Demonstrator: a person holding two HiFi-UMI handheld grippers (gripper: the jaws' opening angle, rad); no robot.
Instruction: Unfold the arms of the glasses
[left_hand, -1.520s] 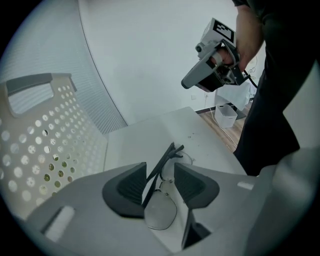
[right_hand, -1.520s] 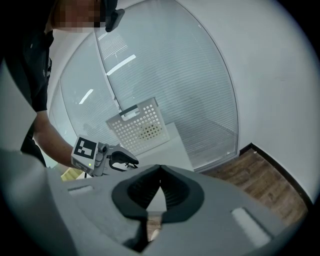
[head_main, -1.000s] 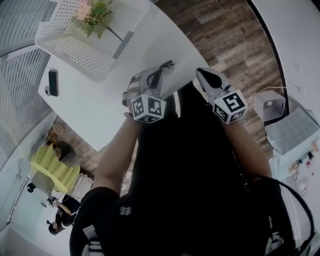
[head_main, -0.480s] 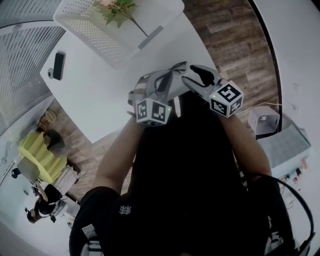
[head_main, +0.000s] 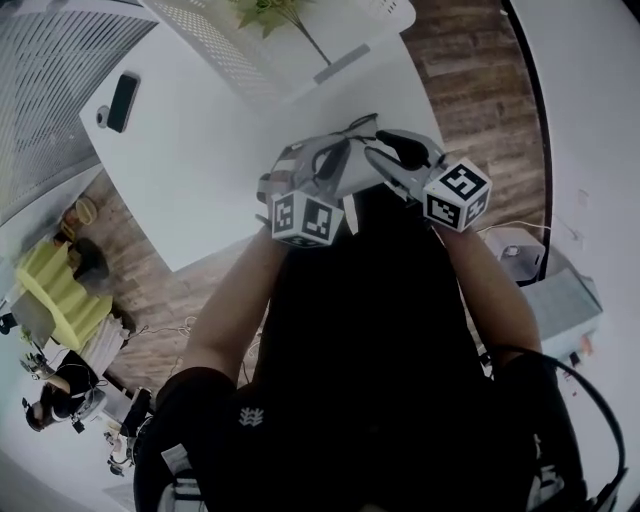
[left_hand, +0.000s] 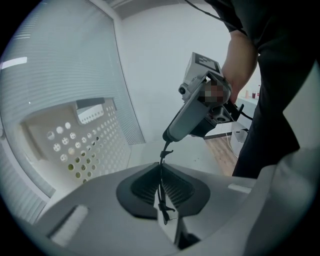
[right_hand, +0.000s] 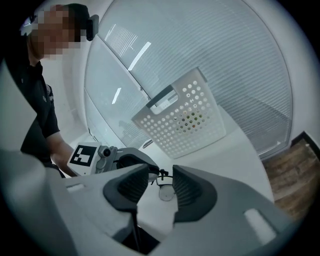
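The glasses (right_hand: 164, 193) are thin, black-rimmed, with round lenses, held in the air above the white table (head_main: 200, 160). My left gripper (left_hand: 161, 189) is shut on the frame, which shows edge-on between its pads. In the head view the left gripper (head_main: 340, 150) and right gripper (head_main: 385, 150) meet tip to tip at the glasses (head_main: 360, 126). My right gripper (right_hand: 160, 187) stands open and its jaws have just been closing. A lens and a thin dark arm (right_hand: 134, 222) lie between them, the arm close to the left jaw, unpressed.
A white perforated basket (right_hand: 185, 120) with flowers in it stands at the table's far side, also the basket (head_main: 300, 45) in the head view. A black device (head_main: 123, 96) lies at the table's left corner. Wood floor (head_main: 480, 90) lies to the right.
The right gripper has swung left from apart to meet the left gripper's tips at the glasses. The left gripper has risen a little with the glasses.
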